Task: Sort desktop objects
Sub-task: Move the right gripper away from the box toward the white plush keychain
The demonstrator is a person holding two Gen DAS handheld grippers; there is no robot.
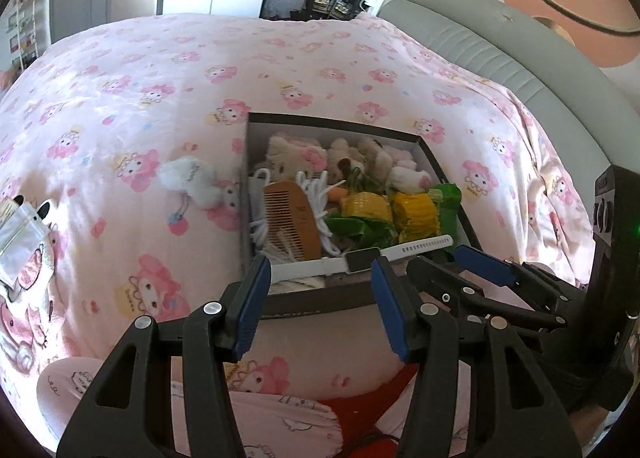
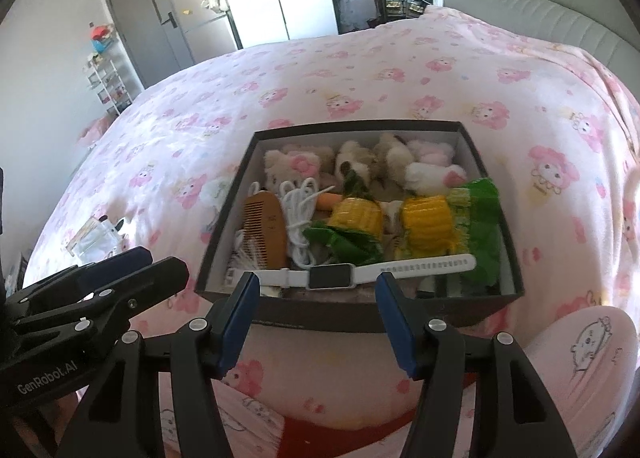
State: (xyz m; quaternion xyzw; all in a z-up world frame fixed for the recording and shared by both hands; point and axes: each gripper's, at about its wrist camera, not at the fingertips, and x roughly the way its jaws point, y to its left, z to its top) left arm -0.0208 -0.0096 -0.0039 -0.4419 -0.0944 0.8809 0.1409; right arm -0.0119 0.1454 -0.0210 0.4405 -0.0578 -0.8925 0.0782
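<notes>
A dark open box [image 1: 340, 300] [image 2: 360, 314] lies on the pink bedspread. It holds plush toys [image 1: 288, 158], a wooden comb [image 1: 292, 214] [image 2: 266, 224], a white cable [image 2: 298, 214], two toy corn cobs [image 1: 368, 208] [image 2: 428, 224] and a white smartwatch [image 1: 360, 260] [image 2: 332, 276] along its near wall. My left gripper [image 1: 320, 278] hovers open just before that near wall, nothing between its fingers. My right gripper [image 2: 318, 286] is beside it, also open and empty. Each one shows in the other's view: the right gripper [image 1: 448, 262] and the left gripper [image 2: 156, 262].
A small white plush [image 1: 192, 182] lies on the bedspread left of the box. Further left is a clear pouch [image 1: 20, 234] [image 2: 92, 238]. A grey padded headboard [image 1: 500, 54] runs along the right. A person's knees in pink pyjamas [image 1: 80, 378] [image 2: 580, 346] are below the grippers.
</notes>
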